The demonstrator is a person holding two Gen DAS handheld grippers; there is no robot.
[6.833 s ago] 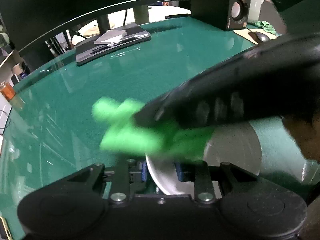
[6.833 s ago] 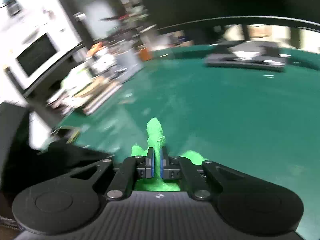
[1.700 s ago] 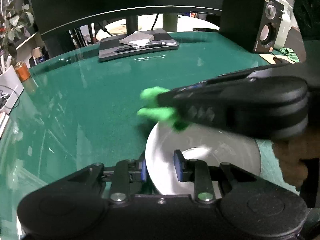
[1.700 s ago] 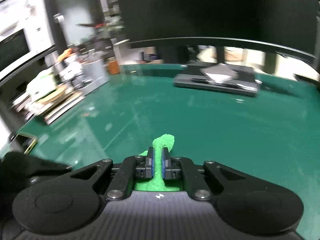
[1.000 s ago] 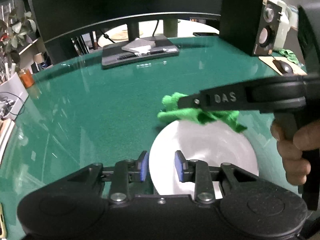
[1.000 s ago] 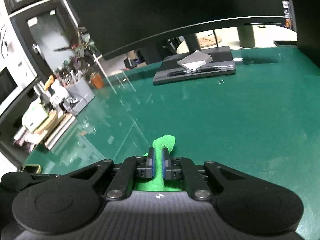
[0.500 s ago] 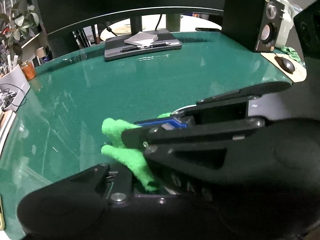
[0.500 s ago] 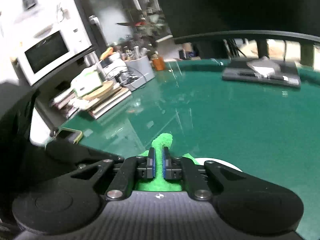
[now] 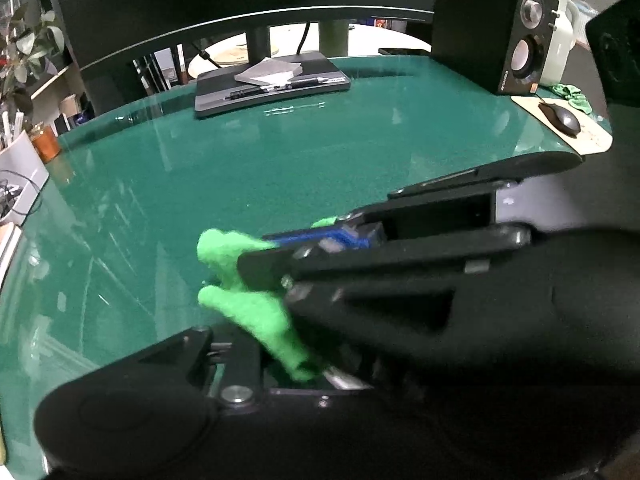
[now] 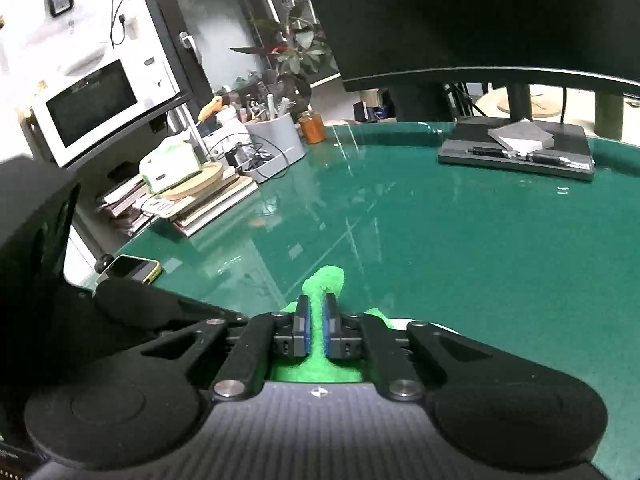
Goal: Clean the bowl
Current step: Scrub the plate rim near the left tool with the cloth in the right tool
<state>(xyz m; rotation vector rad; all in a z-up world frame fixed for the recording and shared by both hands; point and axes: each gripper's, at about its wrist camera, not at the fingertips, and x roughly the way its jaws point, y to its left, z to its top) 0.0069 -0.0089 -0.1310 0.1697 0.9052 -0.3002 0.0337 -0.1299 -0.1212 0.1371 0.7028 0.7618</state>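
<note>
My right gripper [image 10: 316,330] is shut on a bright green cloth [image 10: 324,284]. In the left wrist view the right gripper's black body [image 9: 420,280] lies across the frame, with the green cloth [image 9: 256,304] hanging from its tip over my left gripper. The white bowl is almost wholly hidden; only a thin white sliver of its rim [image 10: 400,323] shows behind the right gripper. My left gripper's fingertips are covered by the cloth and the right gripper, so its jaws cannot be seen.
A green glass-topped table [image 9: 240,168] carries a dark laptop with papers and a pen [image 9: 272,80], a speaker [image 9: 504,28] and a mouse on a pad [image 9: 560,118]. A phone [image 10: 128,268], stacked books [image 10: 192,200] and a pen holder [image 10: 276,140] line the left edge.
The right gripper with the cloth has swept from the bowl's far side across to directly over my left gripper, covering the bowl. In the last half second it barely moved.
</note>
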